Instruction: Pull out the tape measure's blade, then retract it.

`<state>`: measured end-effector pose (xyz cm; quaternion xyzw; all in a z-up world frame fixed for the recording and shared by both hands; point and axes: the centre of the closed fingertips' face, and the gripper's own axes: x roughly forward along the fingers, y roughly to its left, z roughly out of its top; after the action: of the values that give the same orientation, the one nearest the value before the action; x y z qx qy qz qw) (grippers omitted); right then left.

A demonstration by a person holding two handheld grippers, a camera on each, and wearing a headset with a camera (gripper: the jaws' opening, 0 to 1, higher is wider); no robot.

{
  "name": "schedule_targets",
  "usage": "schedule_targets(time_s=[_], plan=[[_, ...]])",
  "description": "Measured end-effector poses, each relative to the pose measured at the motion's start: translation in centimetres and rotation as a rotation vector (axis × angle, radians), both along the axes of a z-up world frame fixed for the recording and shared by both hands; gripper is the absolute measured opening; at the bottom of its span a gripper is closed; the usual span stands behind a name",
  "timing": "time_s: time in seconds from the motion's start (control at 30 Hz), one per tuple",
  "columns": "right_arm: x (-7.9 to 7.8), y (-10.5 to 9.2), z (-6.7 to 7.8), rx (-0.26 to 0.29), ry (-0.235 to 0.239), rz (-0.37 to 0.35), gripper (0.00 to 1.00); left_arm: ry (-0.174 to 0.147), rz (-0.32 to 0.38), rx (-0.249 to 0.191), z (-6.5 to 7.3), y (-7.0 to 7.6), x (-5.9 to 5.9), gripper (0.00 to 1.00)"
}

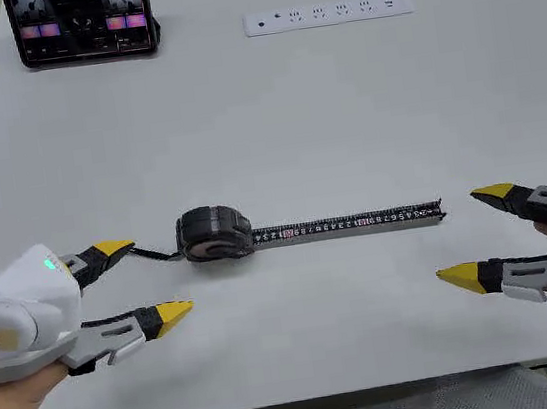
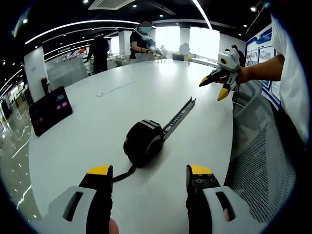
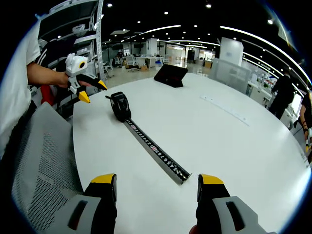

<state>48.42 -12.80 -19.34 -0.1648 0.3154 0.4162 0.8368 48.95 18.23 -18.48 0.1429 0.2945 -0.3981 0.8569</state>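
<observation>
**Lying paid out between two open grippers**

Spanning the whole scene, the white table [image 1: 345,135] carries everything. At its far left edge a tablet [image 1: 83,23] stands with its screen lit, and a white power strip [image 1: 327,13] lies flat to the right of it, well apart from the work.

Nearer the person, the left gripper [image 1: 152,277] and the right gripper [image 1: 461,235] face each other across the table. Both have their yellow-tipped jaws spread wide and grasp nothing.

The black tape measure case [image 1: 215,233] lies on the table just beyond the left gripper's tips, apart from them. Its blade [image 1: 347,223] is drawn out flat along the tabletop toward the right gripper, with the printed scale facing up. The end hook [image 1: 440,209] stops short of the right gripper's jaws. A thin dark strap [image 1: 159,253] trails from the case toward the left gripper's upper jaw; whether they touch cannot be told.
</observation>
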Motion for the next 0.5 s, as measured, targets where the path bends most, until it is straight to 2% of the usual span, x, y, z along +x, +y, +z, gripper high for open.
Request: schedule_targets(time_s=[0.17, 0.5], plan=[[-0.3, -0.2, 0.0, 0.006, -0.008, -0.020, 0.69, -0.013, 0.024, -0.013, 0.3, -0.1, -0.2, 0.61], [-1.1, -0.2, -0.2, 0.010, -0.019, -0.046, 0.73, -0.008, 0.052, -0.026, -0.2, -0.6, -1.5, 0.66]])
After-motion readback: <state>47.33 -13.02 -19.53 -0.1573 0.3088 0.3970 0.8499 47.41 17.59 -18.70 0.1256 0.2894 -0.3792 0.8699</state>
